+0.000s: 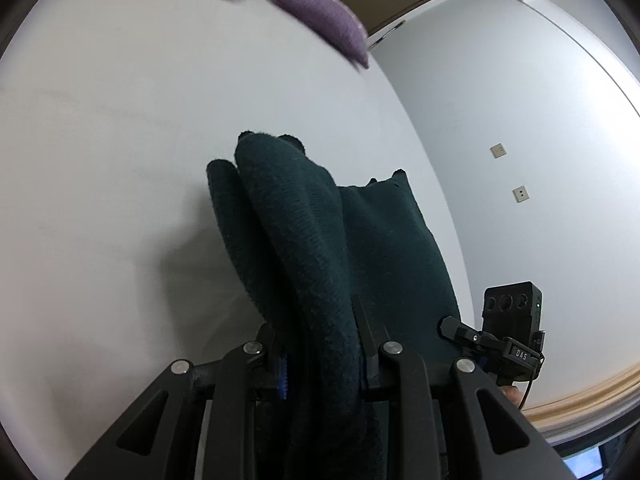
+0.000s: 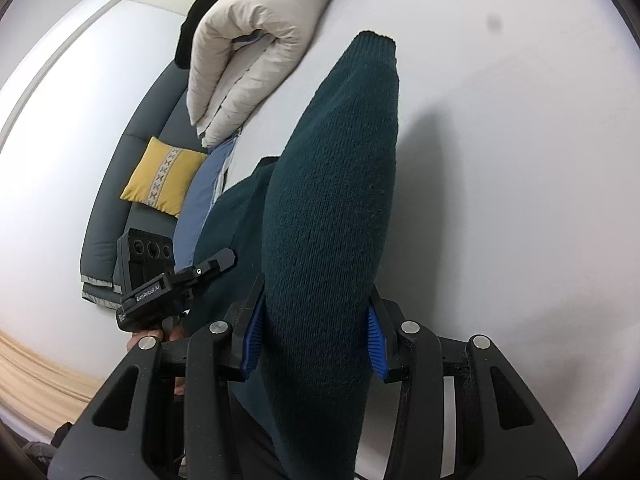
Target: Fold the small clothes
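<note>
Holding the sweater [image 2: 332,208] clamped in both your left gripper [image 1: 322,356] and right gripper [image 2: 316,340] over the bed [image 1: 120,160]; folding's barely started, I'd say.

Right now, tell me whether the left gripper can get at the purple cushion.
Probably not yet. The left gripper is shut on the dark green knit garment, as is the right gripper. The purple cushion lies far across the white bed, nothing between.

Colours noted
We record a dark teal knit garment [image 2: 332,208], purple cushion [image 1: 326,20], yellow cushion [image 2: 164,176] with a grey cross-patterned band, cream duvet [image 2: 256,52].
</note>
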The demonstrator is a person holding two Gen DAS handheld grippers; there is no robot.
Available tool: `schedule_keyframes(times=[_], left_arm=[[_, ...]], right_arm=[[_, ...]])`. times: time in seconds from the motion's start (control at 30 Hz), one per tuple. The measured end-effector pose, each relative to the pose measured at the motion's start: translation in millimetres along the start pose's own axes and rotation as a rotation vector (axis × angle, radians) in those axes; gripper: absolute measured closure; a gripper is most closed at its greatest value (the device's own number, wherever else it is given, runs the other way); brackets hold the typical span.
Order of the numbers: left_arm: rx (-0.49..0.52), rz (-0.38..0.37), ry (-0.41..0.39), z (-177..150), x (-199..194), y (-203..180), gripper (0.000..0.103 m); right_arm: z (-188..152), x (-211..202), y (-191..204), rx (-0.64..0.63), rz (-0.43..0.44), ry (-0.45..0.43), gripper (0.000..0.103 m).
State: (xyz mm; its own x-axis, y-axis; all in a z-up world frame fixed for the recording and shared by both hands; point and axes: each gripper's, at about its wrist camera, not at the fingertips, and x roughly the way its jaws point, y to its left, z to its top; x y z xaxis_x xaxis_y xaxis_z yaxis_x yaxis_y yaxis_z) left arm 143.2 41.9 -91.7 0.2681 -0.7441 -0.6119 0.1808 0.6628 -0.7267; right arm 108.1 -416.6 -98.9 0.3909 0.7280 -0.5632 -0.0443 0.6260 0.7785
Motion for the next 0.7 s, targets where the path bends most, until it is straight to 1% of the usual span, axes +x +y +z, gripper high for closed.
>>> schedule_keyframes(times=[0.03,0.07,0.13,0.17,0.2,0.23,0.27,0.33,0.43,0.47,0.57,0.63,0.7], left_arm=[[-0.008,0.003,0.006,-3,3,4,0.077],[-0.018,0.009,0.012,-5,8,10,0.077],[-0.030,0.037,0.024,-10,17,22,0.076],[-0.050,0.044,0.033,-12,23,30,0.076],[-0.072,0.041,0.039,-14,26,38,0.075],[-0.088,0.031,0.036,-17,28,46,0.073],[-0.103,0.017,0.031,-20,30,52,0.072],[-0.126,-0.014,0.018,-25,30,59,0.071],[-0.124,-0.017,0.005,-27,30,60,0.069],[-0.118,-0.013,0.001,-28,29,59,0.069],[-0.100,0.004,-0.011,-30,28,54,0.067],[-0.094,0.016,-0.019,-35,24,54,0.064],[-0.076,0.043,-0.030,-34,22,47,0.061]], right_arm=[[-8,3,-15,0.014,-0.011,0.011,0.063],[-8,3,-15,0.014,-0.011,0.011,0.063],[-15,13,-28,0.041,-0.019,0.030,0.063],[-19,26,-43,0.068,-0.047,0.041,0.062],[-19,26,-43,0.068,-0.047,0.041,0.062],[-21,30,-51,0.086,-0.035,0.041,0.062],[-23,32,-59,0.104,0.000,0.031,0.062],[-26,33,-61,0.093,0.027,0.023,0.061],[-28,34,-60,0.082,0.024,0.026,0.061],[-27,33,-65,0.085,0.027,0.028,0.061],[-27,31,-67,0.081,0.027,0.020,0.060],[-24,30,-69,0.085,0.027,0.005,0.060],[-20,26,-70,0.104,0.024,-0.018,0.060]])
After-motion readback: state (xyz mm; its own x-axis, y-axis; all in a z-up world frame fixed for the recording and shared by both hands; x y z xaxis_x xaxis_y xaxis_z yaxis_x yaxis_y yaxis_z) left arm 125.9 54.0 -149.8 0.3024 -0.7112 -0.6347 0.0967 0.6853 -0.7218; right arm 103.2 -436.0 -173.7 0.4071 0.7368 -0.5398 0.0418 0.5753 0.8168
